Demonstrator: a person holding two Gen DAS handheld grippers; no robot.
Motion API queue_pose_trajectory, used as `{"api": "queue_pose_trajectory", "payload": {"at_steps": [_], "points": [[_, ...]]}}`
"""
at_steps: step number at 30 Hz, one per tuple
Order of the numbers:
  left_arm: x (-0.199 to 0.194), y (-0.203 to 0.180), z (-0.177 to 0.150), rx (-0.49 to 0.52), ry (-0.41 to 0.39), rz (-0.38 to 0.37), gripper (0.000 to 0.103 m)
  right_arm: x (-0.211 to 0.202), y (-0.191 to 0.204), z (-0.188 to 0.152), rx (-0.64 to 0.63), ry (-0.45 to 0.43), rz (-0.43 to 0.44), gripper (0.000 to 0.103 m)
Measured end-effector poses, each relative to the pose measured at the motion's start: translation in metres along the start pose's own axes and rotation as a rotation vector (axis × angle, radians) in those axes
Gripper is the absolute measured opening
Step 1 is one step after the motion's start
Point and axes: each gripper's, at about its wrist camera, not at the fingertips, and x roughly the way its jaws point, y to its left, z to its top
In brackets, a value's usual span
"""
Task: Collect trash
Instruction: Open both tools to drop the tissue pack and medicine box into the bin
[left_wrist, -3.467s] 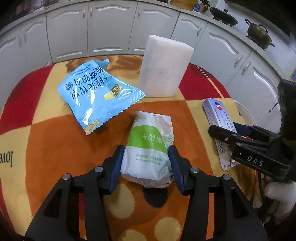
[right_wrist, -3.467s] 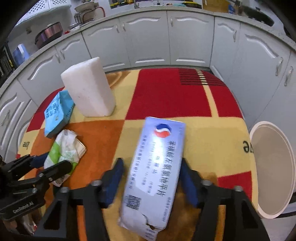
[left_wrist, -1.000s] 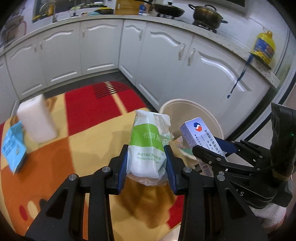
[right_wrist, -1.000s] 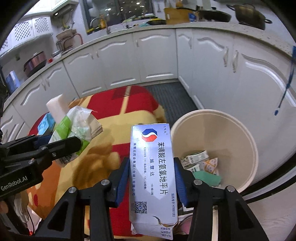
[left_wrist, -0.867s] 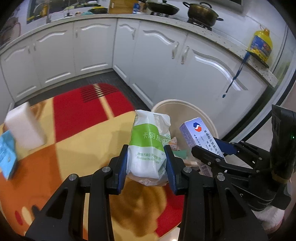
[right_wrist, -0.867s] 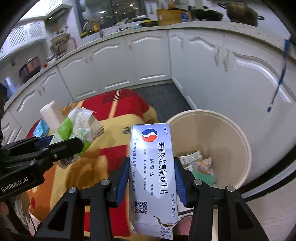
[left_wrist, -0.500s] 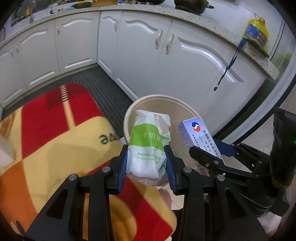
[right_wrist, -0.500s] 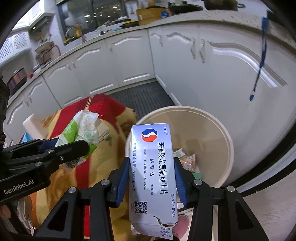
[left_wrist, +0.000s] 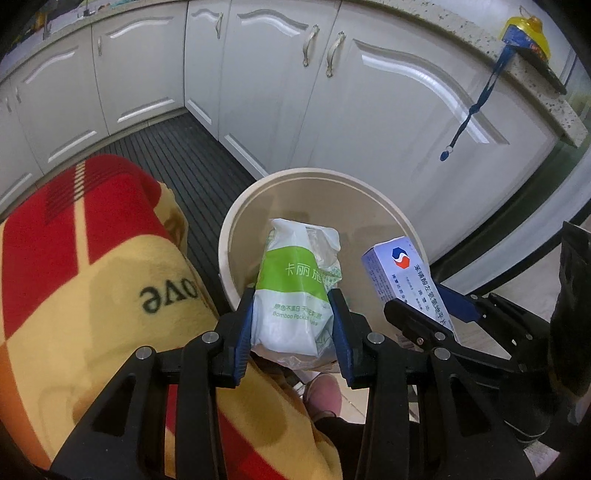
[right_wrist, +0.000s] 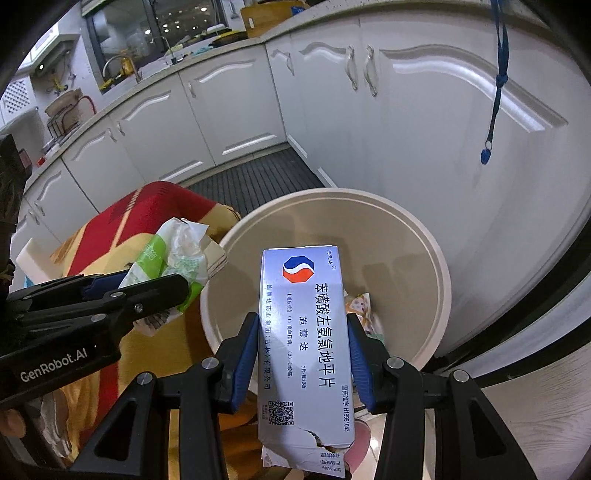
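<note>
A white and green tissue pack (left_wrist: 295, 266) sits between the blue pads of my left gripper (left_wrist: 291, 306), whose jaws are opening while the pads still touch the pack. It hangs over the near rim of a round cream trash bin (left_wrist: 314, 173) on the floor. My right gripper (right_wrist: 303, 325) is shut on a white and blue medicine box (right_wrist: 306, 288), held upright over the bin (right_wrist: 424, 229). The right wrist view shows the left gripper (right_wrist: 147, 291) with the pack (right_wrist: 173, 251) at the bin's left edge. In the left wrist view the box (left_wrist: 406, 273) is to the right.
A table under a red, yellow and orange blanket (left_wrist: 92, 258) stands left of the bin. White cabinets (left_wrist: 369, 92) curve behind it, with a blue lanyard (left_wrist: 469, 114) hanging down. Some trash (right_wrist: 364, 302) lies in the bin. A white foam block (right_wrist: 31, 258) stands on the table.
Both grippers have carried their items from over the table to above the bin, which now fills the middle of both views. The table has slid off to the left.
</note>
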Motion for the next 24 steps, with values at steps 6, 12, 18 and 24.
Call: {"api": "queue_pose_trajectory", "payload": {"at_steps": [6,12,18,24], "points": [[0.011,0.005,0.000,-0.019,0.012,-0.002,0.054,0.013,-0.011,0.002,0.036,0.015,-0.008,0.045],[0.008,0.009,-0.002,-0.025,0.006,-0.006,0.065,0.022,-0.019,0.000,0.079,0.026,0.000,0.055],[-0.002,0.008,-0.003,-0.008,-0.020,0.009,0.065,0.021,-0.013,-0.002,0.075,0.028,0.009,0.055],[-0.018,0.008,-0.007,0.004,-0.066,0.039,0.065,0.014,-0.005,-0.004,0.063,0.010,0.016,0.055]]}}
